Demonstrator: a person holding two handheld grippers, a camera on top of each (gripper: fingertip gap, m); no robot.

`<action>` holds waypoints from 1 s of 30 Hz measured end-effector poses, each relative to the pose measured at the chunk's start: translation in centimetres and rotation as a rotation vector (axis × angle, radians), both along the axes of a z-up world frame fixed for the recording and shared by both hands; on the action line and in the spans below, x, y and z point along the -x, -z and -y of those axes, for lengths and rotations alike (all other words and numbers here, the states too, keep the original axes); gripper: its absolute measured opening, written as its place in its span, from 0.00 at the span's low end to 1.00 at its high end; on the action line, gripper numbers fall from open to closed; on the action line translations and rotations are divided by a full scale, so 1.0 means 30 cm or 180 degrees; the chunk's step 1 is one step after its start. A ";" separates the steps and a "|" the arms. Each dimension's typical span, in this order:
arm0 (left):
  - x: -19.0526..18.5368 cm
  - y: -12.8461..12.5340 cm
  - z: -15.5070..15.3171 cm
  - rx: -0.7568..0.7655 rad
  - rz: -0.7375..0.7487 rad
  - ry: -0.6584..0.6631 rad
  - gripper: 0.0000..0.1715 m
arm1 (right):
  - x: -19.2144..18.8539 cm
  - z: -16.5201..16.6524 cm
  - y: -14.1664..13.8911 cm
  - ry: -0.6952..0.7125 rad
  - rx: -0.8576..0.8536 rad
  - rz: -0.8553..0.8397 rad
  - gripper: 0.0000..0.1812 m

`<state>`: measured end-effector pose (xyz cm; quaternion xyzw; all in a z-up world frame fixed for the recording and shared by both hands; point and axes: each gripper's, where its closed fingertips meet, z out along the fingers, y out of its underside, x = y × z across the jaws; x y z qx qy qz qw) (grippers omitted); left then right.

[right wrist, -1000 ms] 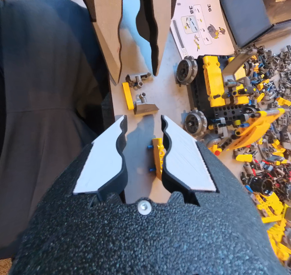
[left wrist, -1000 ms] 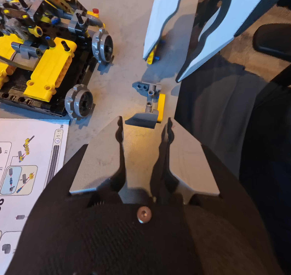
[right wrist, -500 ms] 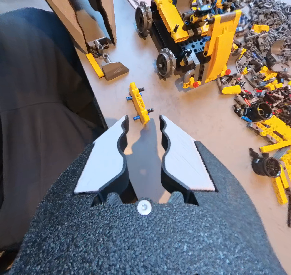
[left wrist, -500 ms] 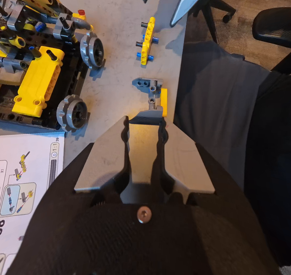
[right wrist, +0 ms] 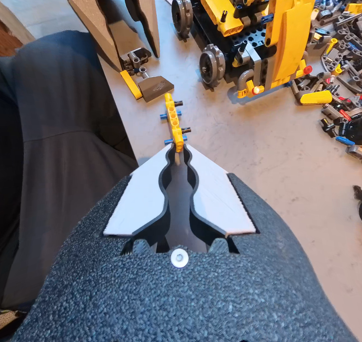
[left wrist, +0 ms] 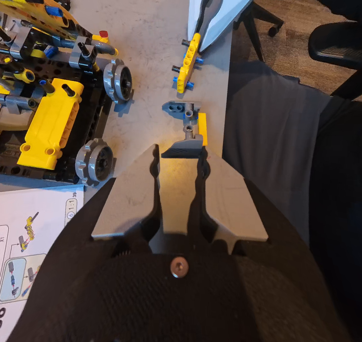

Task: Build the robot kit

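Where the grey bench [right wrist: 254,175] nears its front edge, a yellow pinned plastic beam [right wrist: 173,120] is nipped at one end by the nearly closed right gripper [right wrist: 178,146]. Just ahead, a grey wedge-ended brick assembly [left wrist: 185,134] is flanked, ungripped, by the parted left gripper [left wrist: 179,150]. Both lie unjoined beside the yellow-black brick vehicle [right wrist: 244,28].

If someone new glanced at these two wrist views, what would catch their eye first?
Probably the half-built yellow and black brick vehicle with grey toothed wheels, beside a heap of loose parts. Nearer the table edge, the right gripper pinches a yellow pinned beam, while the left gripper stands open at a small grey and yellow subassembly.
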<state>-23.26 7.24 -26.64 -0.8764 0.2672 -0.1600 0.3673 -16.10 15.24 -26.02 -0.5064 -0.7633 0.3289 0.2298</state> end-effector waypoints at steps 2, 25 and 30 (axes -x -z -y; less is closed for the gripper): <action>0.002 -0.009 0.001 -0.0027 0.0044 -0.0044 0.27 | -0.009 -0.001 -0.011 0.0031 0.0024 -0.0053 0.04; 0.033 -0.025 0.231 -0.0416 0.0264 -0.1049 0.26 | 0.028 0.049 -0.085 0.0170 0.0154 -0.0527 0.04; 0.048 -0.019 0.233 -0.0476 0.0327 -0.1050 0.23 | 0.054 0.068 -0.111 0.0126 0.0168 -0.0688 0.04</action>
